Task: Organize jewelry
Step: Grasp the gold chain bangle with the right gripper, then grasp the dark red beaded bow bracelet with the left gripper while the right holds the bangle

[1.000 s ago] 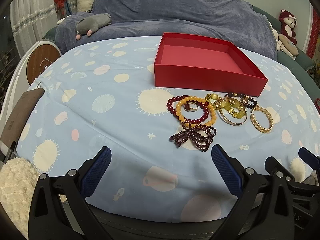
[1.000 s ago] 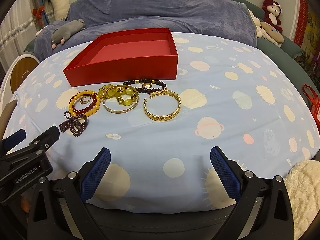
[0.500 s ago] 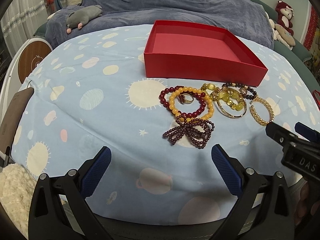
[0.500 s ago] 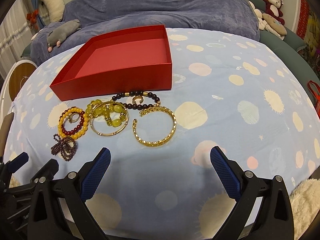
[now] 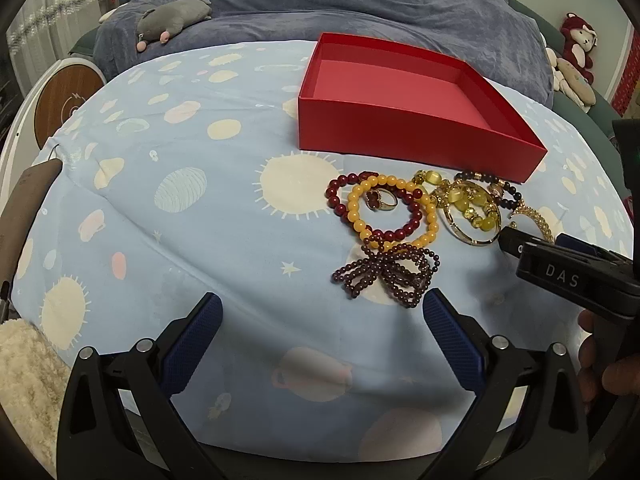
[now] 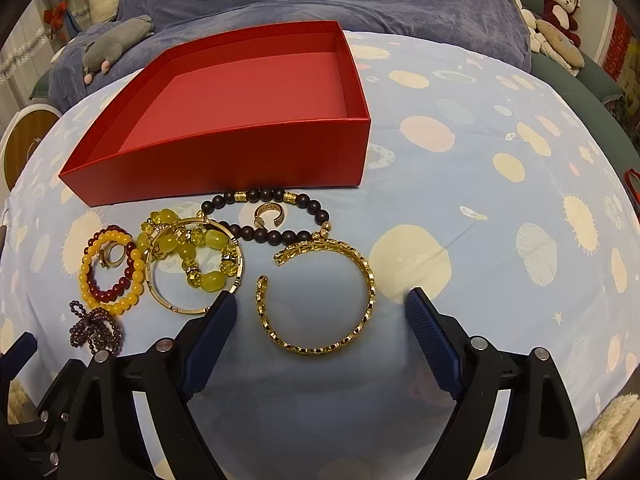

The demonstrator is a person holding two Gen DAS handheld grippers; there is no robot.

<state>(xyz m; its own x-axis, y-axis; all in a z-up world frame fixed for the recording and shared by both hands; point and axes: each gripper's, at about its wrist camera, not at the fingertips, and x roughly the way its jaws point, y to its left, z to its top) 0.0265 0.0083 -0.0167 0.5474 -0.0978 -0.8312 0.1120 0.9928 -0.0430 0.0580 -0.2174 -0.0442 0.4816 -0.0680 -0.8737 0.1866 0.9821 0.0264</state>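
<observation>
The right gripper points down at the table with its blue-padded jaws spread wide, and they have just been closing a little; the open gold filigree cuff bangle lies flat on the cloth between the two pads, touched by neither. The left pad's tip sits just beside the plain gold ring bangle, which encircles a chunky yellow glass-bead bracelet. Further left lie an orange bead bracelet overlapping a dark red bead bracelet, with a gold ring inside them, and below those a purple beaded bow. Beyond the cuff, a dark brown bead bracelet with gold spacers loops around a small gold open ring, right against the front wall of the empty, shallow red cardboard box. The left gripper hangs released, jaws wide with nothing between them, the purple bow just ahead of its right pad and the rest of the jewellery farther off. Everything rests on a light blue tablecloth printed with suns and planets
</observation>
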